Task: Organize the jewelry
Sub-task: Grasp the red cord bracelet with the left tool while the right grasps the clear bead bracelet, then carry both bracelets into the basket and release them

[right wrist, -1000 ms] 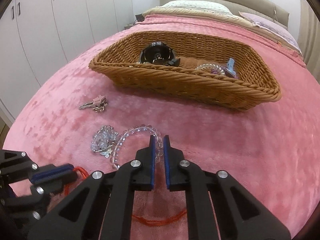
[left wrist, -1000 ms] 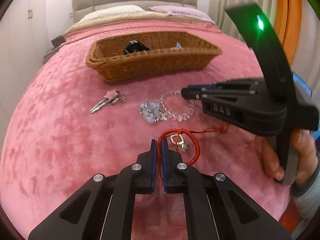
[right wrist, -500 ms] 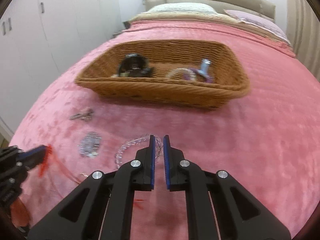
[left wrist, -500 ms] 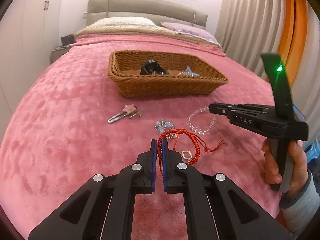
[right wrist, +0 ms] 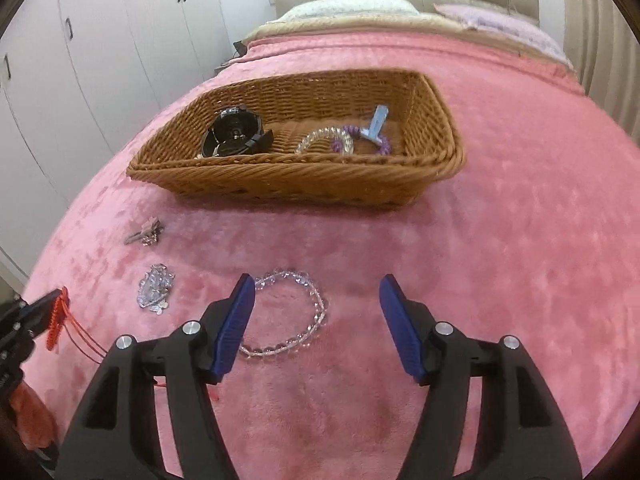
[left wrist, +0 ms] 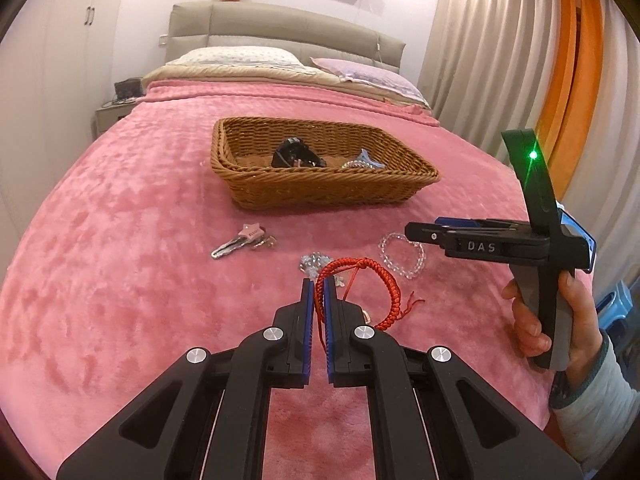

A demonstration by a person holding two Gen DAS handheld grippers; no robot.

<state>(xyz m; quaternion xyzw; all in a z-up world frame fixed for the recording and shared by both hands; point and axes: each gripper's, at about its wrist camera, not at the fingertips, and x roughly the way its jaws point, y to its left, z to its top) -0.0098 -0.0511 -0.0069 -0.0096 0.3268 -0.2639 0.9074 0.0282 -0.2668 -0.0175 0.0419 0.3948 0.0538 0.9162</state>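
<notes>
**Red cord bracelet pinched on the left, right jaws spread over the crystal bracelet**

The left gripper (left wrist: pixel 316 292) has its jaws pressed together on the red cord bracelet (left wrist: pixel 372 280), whose loop hangs off to the right of the blue pads, above the pink bedspread (left wrist: pixel 120 240). The right gripper (right wrist: pixel 316 300) has just been opening its jaws; they stand spread, nothing pinched, with the crystal bead bracelet (right wrist: pixel 296 316) lying on the bed between and just beyond the pads.

Only the right wrist view looks down into the wicker basket (right wrist: pixel 304 176): a black round object (right wrist: pixel 234 136), a clear bracelet (right wrist: pixel 320 140), purple beads and a blue clip (right wrist: pixel 376 122). Only the left wrist view shows the hand (left wrist: pixel 560 320) gripping the right tool's handle. A glittery cluster (right wrist: pixel 156 290) and keys (left wrist: pixel 244 238) lie on the bed, near the basket.
</notes>
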